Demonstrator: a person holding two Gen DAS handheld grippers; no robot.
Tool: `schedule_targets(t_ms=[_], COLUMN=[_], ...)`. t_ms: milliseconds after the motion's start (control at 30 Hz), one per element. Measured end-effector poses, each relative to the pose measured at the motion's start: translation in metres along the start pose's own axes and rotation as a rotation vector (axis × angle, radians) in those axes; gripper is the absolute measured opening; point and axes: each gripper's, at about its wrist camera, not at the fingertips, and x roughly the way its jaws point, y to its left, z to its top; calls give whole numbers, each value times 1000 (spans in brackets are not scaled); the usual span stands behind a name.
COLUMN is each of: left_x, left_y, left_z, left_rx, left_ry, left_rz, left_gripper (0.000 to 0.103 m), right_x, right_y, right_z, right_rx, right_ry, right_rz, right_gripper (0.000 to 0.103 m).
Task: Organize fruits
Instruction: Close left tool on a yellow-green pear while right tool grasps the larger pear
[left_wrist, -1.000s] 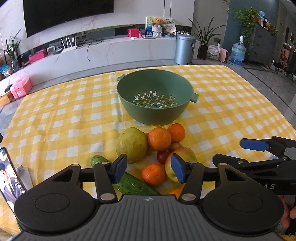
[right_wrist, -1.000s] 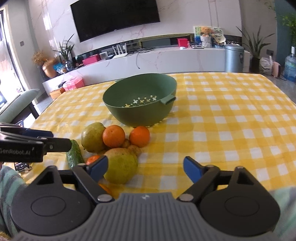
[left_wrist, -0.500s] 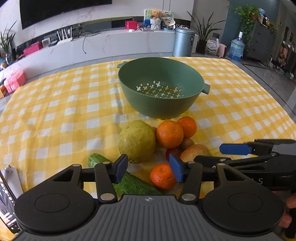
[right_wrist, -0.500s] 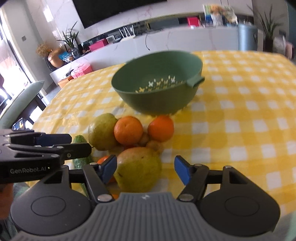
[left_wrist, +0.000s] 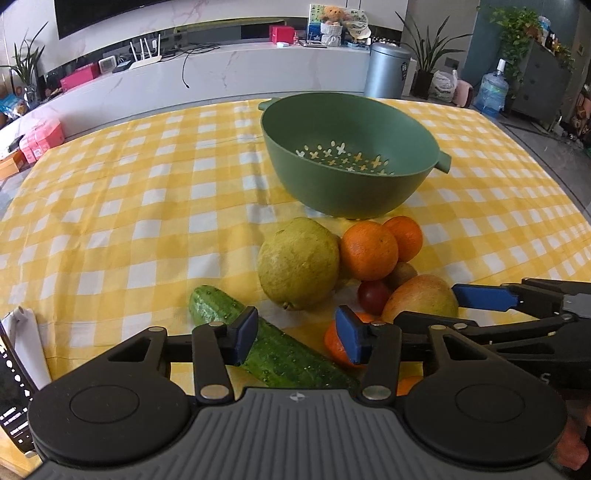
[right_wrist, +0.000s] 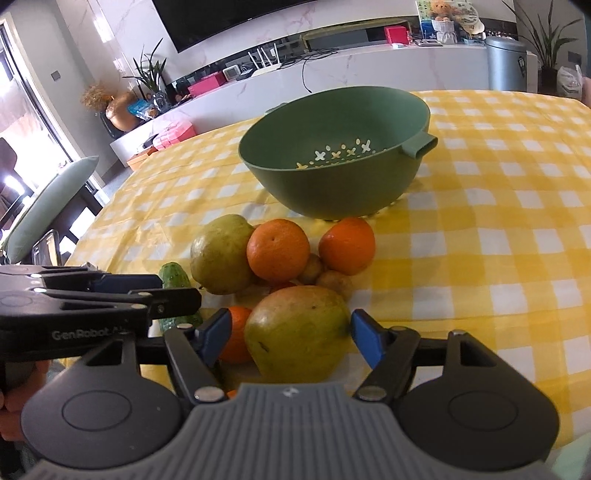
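Dropped closer to the fruit pile than a second ago. Left hand-held gripper (left_wrist: 295, 338) half open, closing over the cucumber (left_wrist: 273, 347); right hand-held gripper (right_wrist: 290, 338) opening around the mango (right_wrist: 295, 332), pads apart. Green colander (left_wrist: 351, 166) empty beyond on the surface (left_wrist: 129, 206).

Mango (right_wrist: 297, 332) between opening right gripper (right_wrist: 291, 334) jaws

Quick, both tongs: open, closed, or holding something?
Left tongs: open, closing, over the cucumber; nothing gripped.
Right tongs: open, opening, around the mango; pads not pressing on it.
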Motion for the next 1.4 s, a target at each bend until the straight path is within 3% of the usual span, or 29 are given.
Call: schedule_targets(t_ms=[167,433,633,1000,1100,1400], left_x=[0,-1,-3,1,10,33], left_y=[-1,4,3,6,3,-3], left_z=[-3,-3,-5,1,9,25], left_rx=[-14,-43,-49,-60,-23,187], left_ry=[26,36,29,-7,22,57], left_rz=[19,14,17,-10,-14,4], left_gripper=[57,57,57,63,71,79], right_x=[5,13,14,2,1,8], right_y=[-1,2,2,-4,-10,-21], right_z=[-2,-5,-7,-8,-7,-2], right_rx=[-9,-37,-43,-32,-5,57], right_ry=[16,43,42,10,14,19], right_rz=[-34,-24,-45,-95,-133,-105], right_gripper=[77,76,66,65,65,67])
